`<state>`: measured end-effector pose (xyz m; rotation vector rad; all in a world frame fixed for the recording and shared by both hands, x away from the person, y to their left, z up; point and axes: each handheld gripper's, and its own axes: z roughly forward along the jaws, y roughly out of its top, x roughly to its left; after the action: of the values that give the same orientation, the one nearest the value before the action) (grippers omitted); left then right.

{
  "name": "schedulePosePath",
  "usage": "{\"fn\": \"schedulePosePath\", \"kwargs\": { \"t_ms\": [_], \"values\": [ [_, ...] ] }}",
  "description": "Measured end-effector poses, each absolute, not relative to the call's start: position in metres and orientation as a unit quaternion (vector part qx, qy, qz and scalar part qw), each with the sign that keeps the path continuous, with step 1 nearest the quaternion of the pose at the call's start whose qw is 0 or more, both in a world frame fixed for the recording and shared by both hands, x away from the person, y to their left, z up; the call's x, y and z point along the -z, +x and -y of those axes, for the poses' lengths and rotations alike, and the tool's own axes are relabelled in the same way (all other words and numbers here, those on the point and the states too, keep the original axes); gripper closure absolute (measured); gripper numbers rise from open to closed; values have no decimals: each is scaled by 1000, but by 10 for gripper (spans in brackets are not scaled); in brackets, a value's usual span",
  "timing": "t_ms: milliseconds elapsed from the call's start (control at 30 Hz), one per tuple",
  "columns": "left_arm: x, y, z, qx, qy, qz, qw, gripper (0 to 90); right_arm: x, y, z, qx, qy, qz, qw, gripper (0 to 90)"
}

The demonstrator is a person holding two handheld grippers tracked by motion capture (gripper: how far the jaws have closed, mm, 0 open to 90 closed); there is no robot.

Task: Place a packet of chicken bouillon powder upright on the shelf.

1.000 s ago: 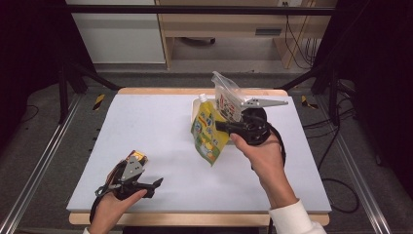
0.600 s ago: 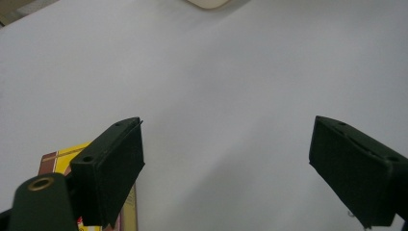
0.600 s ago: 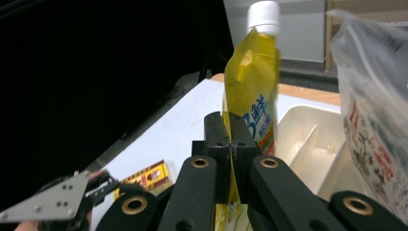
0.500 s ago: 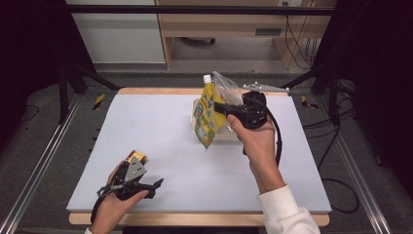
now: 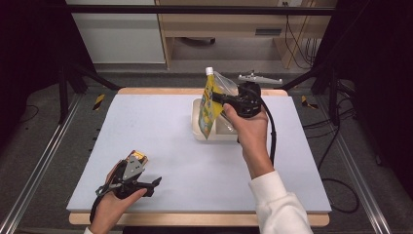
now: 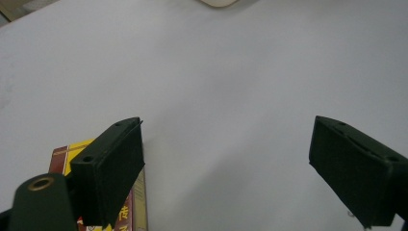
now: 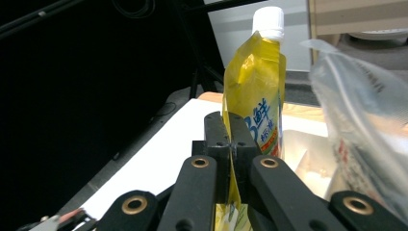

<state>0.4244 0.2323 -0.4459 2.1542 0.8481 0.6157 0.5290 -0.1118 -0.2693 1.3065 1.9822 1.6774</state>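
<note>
A yellow spouted pouch (image 5: 208, 105) with a white cap hangs upright over a cream tray (image 5: 197, 127) at the table's far middle. My right gripper (image 5: 216, 99) is shut on the pouch's edge; in the right gripper view the jaws pinch the pouch (image 7: 255, 96) about halfway down. A clear plastic bag (image 7: 365, 125) sits just right of it, over the tray (image 7: 308, 154). My left gripper (image 5: 155, 184) rests near the front left edge, open, jaws wide apart with nothing between them (image 6: 226, 168). A small red-and-yellow box (image 5: 137, 157) lies beside it, also under its left jaw (image 6: 72, 154).
The white table top (image 5: 160, 126) stretches between the two hands. A black cable (image 5: 271, 131) loops from the right gripper along the forearm. Metal rails run along both sides of the table, and a wooden shelf stands behind it.
The right gripper has carried the pouch away from me and turned it upright over the tray. The left gripper and the box have stayed put.
</note>
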Motion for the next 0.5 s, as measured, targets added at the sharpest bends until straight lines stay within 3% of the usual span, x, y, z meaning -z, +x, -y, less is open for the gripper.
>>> {"fn": "schedulePosePath", "kwargs": {
  "t_ms": [500],
  "values": [
    [447,423,-230,-237,838,-328,367,117,274,560,118,-554,472,-670,149,900]
  ]
}}
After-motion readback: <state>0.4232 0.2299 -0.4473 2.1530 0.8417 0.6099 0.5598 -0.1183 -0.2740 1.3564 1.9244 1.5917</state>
